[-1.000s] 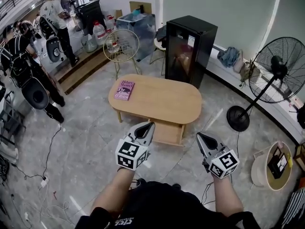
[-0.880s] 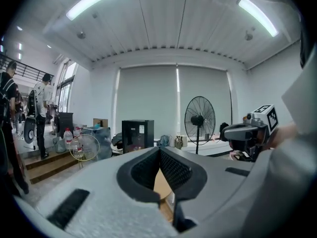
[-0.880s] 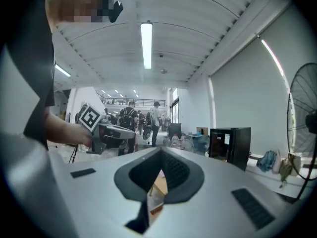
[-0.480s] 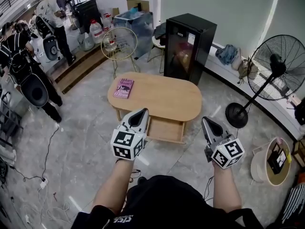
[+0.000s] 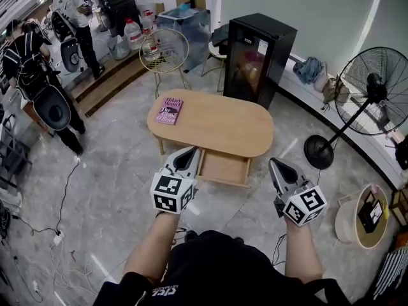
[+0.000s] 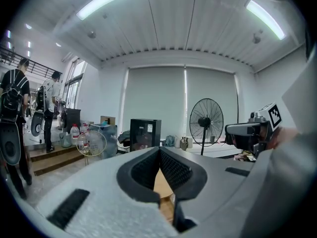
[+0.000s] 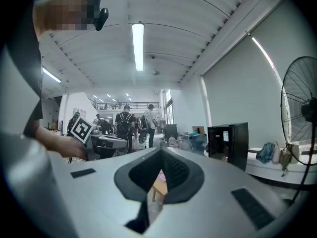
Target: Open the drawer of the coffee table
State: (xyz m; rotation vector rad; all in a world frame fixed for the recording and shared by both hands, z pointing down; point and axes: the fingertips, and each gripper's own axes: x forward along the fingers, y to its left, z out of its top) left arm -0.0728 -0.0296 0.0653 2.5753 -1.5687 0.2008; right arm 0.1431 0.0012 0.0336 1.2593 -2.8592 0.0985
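The drawer (image 5: 223, 168) stands pulled out from the near long side of the coffee table (image 5: 245, 144), its pale wooden bottom showing, on the side towards the person. The oval tabletop (image 5: 220, 125) above it carries a pink book (image 5: 169, 110) lying flat at its left end.

In the head view the left gripper (image 5: 192, 152) is held just in front of the drawer's left corner, and its tip overlaps that corner (whether it touches cannot be told from this angle). Its own view shows the two dark pads pressed together with nothing between them. The right gripper (image 5: 273, 165) is held off the drawer's right side, apart from it, over the grey stone floor (image 5: 115, 190). Its jaws are likewise closed and empty.

Behind the table stands a black cabinet (image 5: 258, 59) with a glass door, and left of that a round wire chair (image 5: 164, 54). A standing fan (image 5: 371, 93) rises at the right. Two people (image 5: 38, 81) with backpacks stand at the far left near some low steps.
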